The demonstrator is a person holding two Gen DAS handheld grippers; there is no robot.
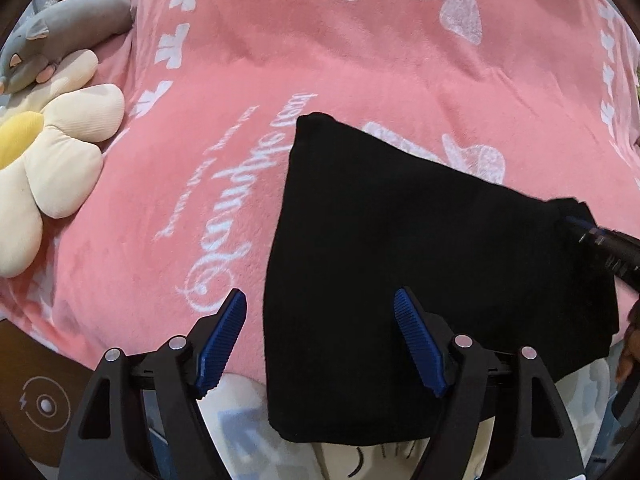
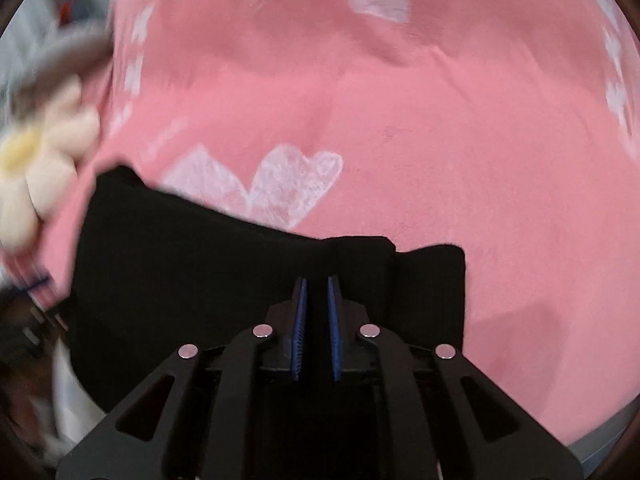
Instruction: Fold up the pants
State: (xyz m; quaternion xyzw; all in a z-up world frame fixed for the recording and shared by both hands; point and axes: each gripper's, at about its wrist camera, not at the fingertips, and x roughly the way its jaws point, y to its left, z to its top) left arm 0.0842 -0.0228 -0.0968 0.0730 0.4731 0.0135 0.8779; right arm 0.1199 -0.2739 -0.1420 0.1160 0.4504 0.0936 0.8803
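Observation:
The black pants (image 1: 400, 264) lie folded on a pink blanket, their near edge hanging over the bed's front. My left gripper (image 1: 320, 300) is open and empty, its right finger over the pants' near part and its left finger over the blanket. My right gripper (image 2: 318, 284) is shut on the pants (image 2: 200, 272) at their upper right edge, with black cloth between the blue pads (image 2: 300, 312). It also shows in the left wrist view (image 1: 600, 240) at the far right, gripping the pants' right corner.
The pink blanket (image 1: 320, 60) with white butterflies and script covers the bed. A cream flower pillow (image 1: 52, 160) and a grey plush toy (image 1: 60, 40) lie at the left. The bed's front edge runs along the bottom of the views.

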